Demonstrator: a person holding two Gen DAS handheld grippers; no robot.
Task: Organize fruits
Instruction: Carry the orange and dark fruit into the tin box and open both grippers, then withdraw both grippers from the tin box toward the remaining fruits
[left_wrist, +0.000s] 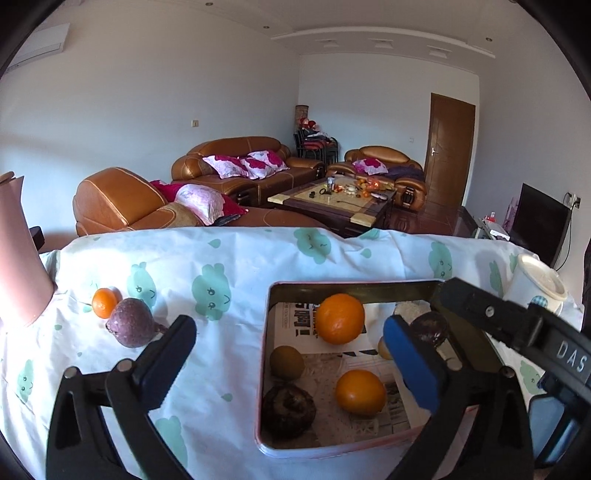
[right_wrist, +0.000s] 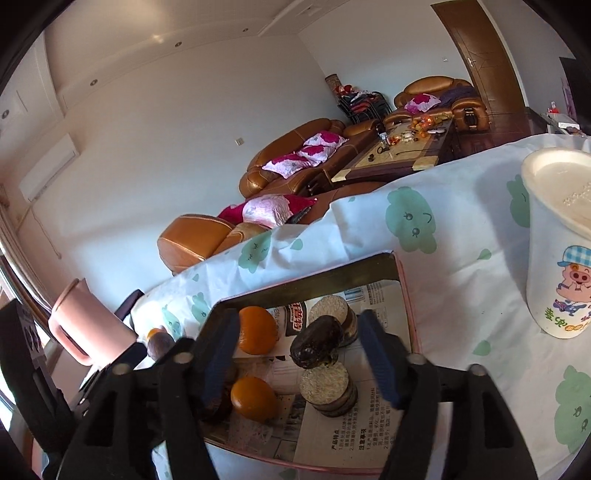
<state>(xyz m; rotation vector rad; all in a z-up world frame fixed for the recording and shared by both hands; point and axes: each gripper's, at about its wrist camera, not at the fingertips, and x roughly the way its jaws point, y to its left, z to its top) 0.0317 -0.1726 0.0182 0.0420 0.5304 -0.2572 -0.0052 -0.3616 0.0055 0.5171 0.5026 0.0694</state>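
Note:
A pink-rimmed tin tray (left_wrist: 264, 369) lined with newspaper sits on the table. It holds two oranges (left_wrist: 340, 319) (left_wrist: 361, 392), a brown kiwi (left_wrist: 287, 362) and dark passion fruits (left_wrist: 288, 410). My left gripper (left_wrist: 291, 349) is open and empty over the tray's left side. A purple passion fruit (left_wrist: 130, 323) and a small orange (left_wrist: 103, 302) lie on the cloth to the left. My right gripper (right_wrist: 299, 356) is open above the tray (right_wrist: 408, 295), around a dark passion fruit (right_wrist: 316, 341) that rests on round cakes (right_wrist: 325, 387).
A pink jug (left_wrist: 18, 254) stands at the table's left edge. A white cartoon cup with a lid (right_wrist: 557, 251) stands right of the tray. The white cloth (left_wrist: 221, 266) with green prints covers the table; sofas and a coffee table lie beyond.

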